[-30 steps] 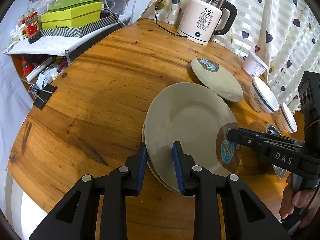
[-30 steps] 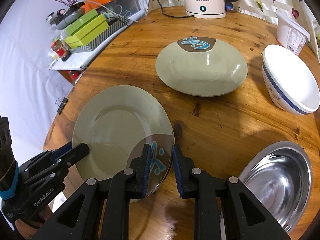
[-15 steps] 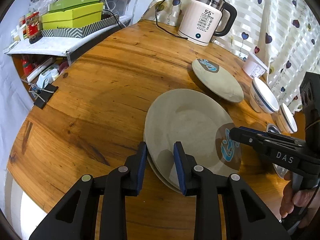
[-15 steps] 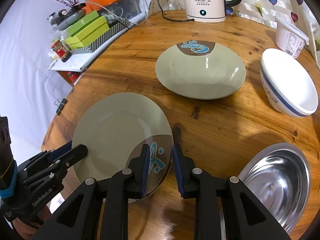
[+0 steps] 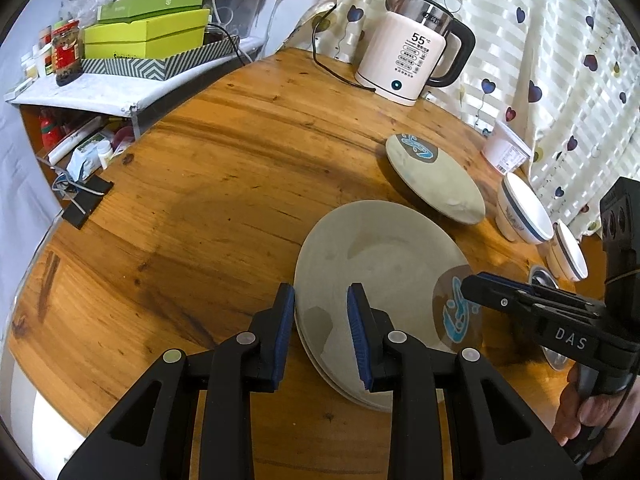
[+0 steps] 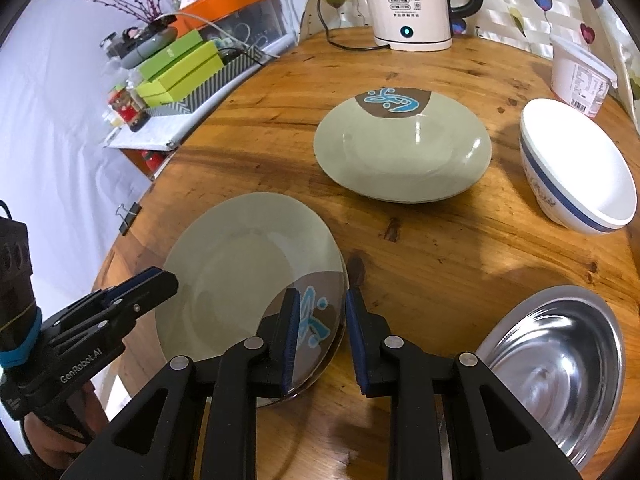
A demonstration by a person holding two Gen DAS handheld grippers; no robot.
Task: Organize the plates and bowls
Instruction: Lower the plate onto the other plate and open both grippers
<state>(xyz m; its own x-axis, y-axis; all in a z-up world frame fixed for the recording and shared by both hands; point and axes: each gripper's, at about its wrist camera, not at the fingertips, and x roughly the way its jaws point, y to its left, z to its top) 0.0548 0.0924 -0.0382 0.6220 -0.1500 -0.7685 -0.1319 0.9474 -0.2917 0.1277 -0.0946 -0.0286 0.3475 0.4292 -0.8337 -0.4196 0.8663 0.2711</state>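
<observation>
A stack of green plates (image 5: 380, 272) with a brown and blue patch lies on the wooden table (image 5: 224, 184); the right wrist view shows it too (image 6: 240, 264). My left gripper (image 5: 320, 332) is open, its jaws astride the stack's near rim. My right gripper (image 6: 320, 338) is open, its jaws astride the stack's rim at the patch. A third green plate (image 6: 404, 160) lies further back. A white bowl with a blue band (image 6: 576, 168) sits at the right. A steel bowl (image 6: 556, 364) sits near right.
A white kettle (image 5: 408, 64) with its cord stands at the table's back. A white tub (image 6: 580, 76) stands by the curtain. A second small white bowl (image 5: 568, 256) sits at the right. A shelf with green boxes (image 5: 148, 36) lies left of the table.
The top plate came down flat onto the stack. Both grippers opened wider and let go of its rim.
</observation>
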